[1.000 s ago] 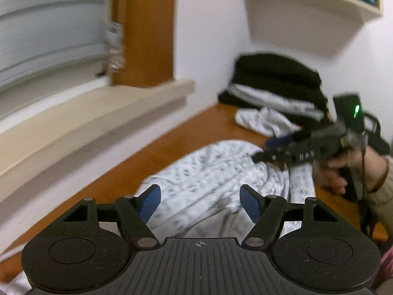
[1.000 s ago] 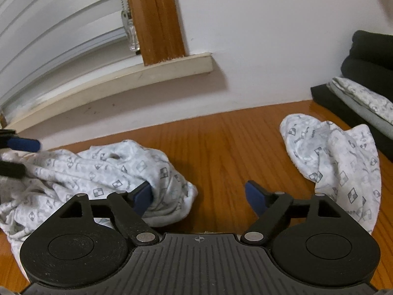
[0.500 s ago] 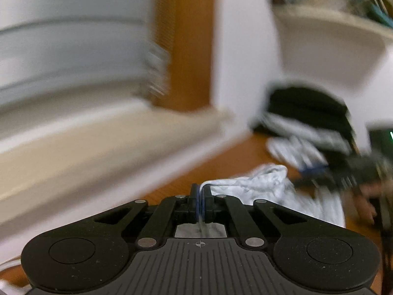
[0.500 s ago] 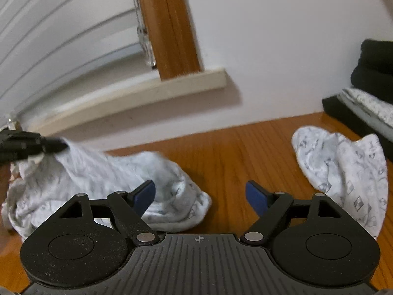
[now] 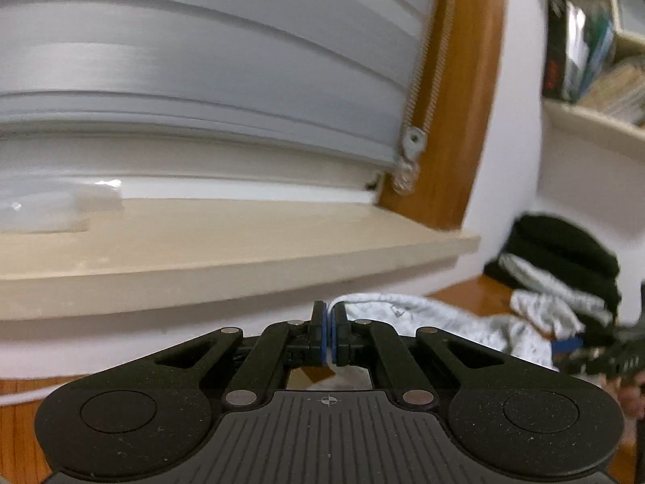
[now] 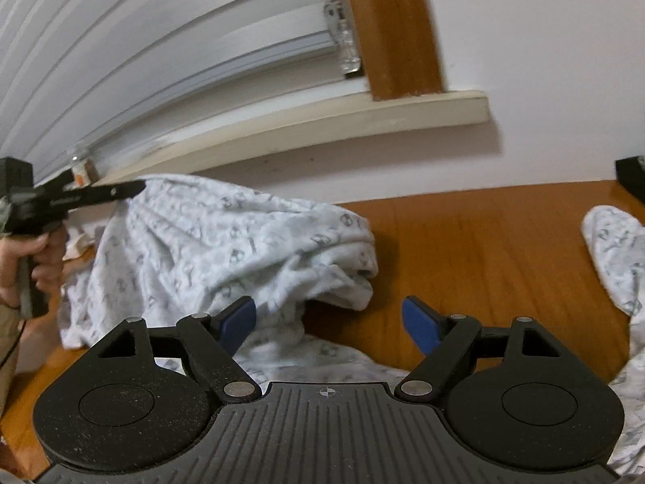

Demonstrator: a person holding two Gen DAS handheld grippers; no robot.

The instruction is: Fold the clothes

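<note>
A white garment with a grey print (image 6: 225, 242) is lifted off the wooden surface (image 6: 483, 234) at its left end. My left gripper (image 5: 330, 336) is shut on an edge of that garment (image 5: 403, 310), which trails away to the right. In the right wrist view the left gripper (image 6: 137, 188) holds the cloth up at the far left, with a hand on its handle. My right gripper (image 6: 330, 320) stands open low over the cloth, nothing pressed between its blue pads (image 6: 238, 318).
A second printed white piece (image 6: 616, 250) lies at the right. A stack of dark folded clothes (image 5: 564, 250) sits by the wall. A beige window sill (image 6: 342, 121) and blinds run along the back; a shelf with books (image 5: 584, 60) hangs upper right.
My left gripper has shut on the garment's edge and pulled it up and to the left, so the cloth is stretched out. The right gripper has risen a little and stays open.
</note>
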